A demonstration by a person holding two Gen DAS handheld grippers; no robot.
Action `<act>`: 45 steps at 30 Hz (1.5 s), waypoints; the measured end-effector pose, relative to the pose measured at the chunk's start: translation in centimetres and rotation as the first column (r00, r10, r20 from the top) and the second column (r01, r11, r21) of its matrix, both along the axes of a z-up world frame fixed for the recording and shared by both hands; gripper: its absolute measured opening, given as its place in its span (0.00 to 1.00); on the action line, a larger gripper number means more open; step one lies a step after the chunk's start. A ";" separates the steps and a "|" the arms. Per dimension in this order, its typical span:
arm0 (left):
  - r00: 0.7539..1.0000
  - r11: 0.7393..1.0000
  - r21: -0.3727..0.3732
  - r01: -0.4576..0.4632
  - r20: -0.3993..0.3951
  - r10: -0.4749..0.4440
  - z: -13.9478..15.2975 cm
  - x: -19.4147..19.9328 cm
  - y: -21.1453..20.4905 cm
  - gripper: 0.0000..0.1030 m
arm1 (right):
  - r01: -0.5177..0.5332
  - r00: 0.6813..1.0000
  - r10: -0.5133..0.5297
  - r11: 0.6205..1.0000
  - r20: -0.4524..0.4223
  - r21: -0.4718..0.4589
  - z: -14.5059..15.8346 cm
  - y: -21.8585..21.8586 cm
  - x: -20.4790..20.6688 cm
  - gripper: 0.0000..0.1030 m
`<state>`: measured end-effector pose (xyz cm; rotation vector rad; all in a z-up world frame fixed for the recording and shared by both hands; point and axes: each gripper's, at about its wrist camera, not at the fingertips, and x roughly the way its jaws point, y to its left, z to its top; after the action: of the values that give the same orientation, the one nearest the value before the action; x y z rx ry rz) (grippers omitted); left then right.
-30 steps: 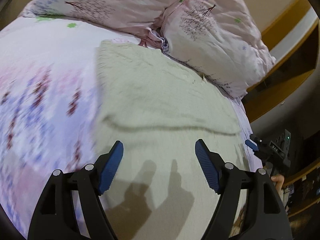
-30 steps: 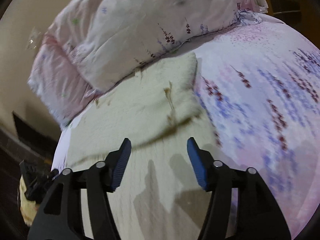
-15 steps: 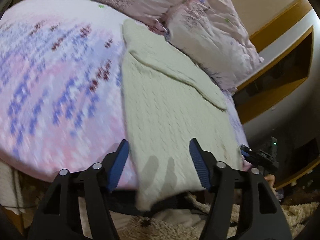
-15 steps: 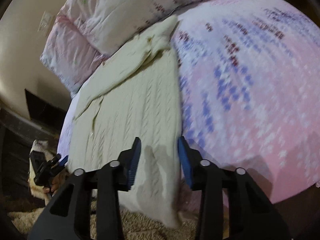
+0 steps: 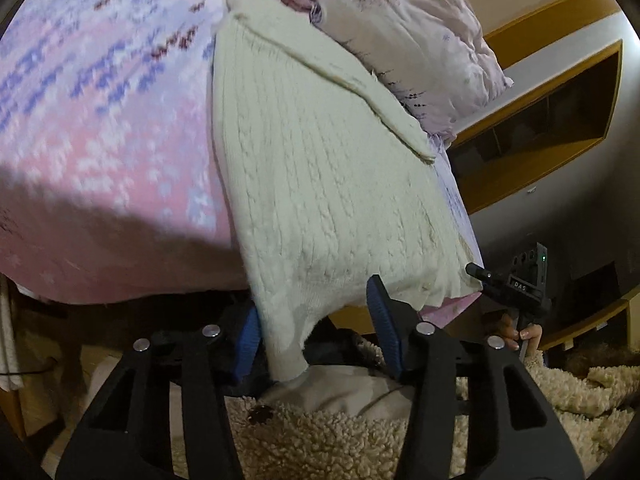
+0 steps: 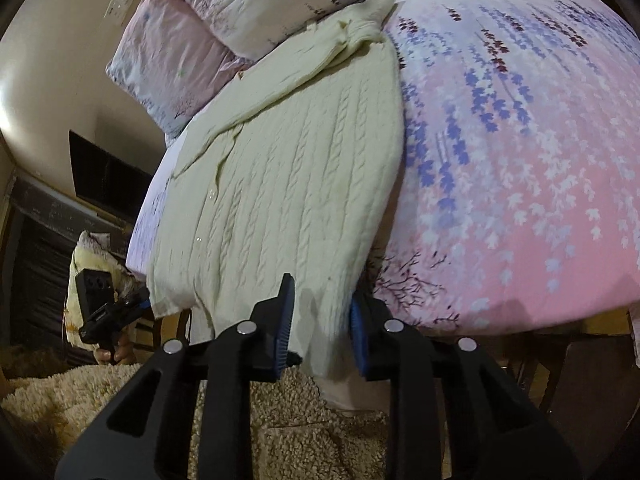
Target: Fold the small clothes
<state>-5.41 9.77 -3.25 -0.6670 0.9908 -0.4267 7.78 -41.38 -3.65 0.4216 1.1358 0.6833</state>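
Note:
A cream cable-knit sweater (image 5: 320,184) lies along the bed, its hem hanging over the near edge; a sleeve is folded across its top by the pillows. It also shows in the right wrist view (image 6: 288,184). My left gripper (image 5: 316,336) is open, its blue pads on either side of the sweater's hanging left hem corner. My right gripper (image 6: 320,320) is open, narrower, straddling the hanging right hem corner. Each gripper shows small in the other's view, the right one (image 5: 504,280) and the left one (image 6: 116,308).
The bed has a pink and purple floral cover (image 6: 520,160). Pillows (image 5: 400,28) lie at the head behind the sweater. A shaggy beige rug (image 6: 280,432) covers the floor below. A wooden shelf unit (image 5: 560,112) stands beside the bed.
Both grippers have pulled back from over the sweater to the bed's near edge and dropped lower. The hem corners now sit between their open jaws. The right jaws have narrowed.

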 end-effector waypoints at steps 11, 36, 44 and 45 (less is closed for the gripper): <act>0.997 0.995 0.093 0.036 0.065 -0.043 2.4 0.7 -0.6 0.05 | 0.044 0.977 -0.046 0.999 0.210 0.011 3.8 0.4 -0.1 0.06; 0.921 0.948 0.235 -0.213 0.373 0.114 14.1 15.7 3.6 0.04 | 0.316 0.733 -0.294 0.946 0.613 0.076 14.4 4.9 11.1 0.06; 0.931 0.945 0.215 -0.248 0.322 0.171 11.8 24.9 4.3 0.04 | 0.415 0.759 -0.393 0.906 0.519 0.080 11.7 7.0 19.6 0.06; 0.937 0.946 0.210 -0.248 0.300 0.179 11.0 25.7 4.4 0.04 | 0.428 0.769 -0.403 0.901 0.496 0.067 10.9 7.1 20.8 0.06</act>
<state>20.33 14.20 7.72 -0.4693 0.6795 -0.1918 28.54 -34.26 7.24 0.4053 0.5299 0.3346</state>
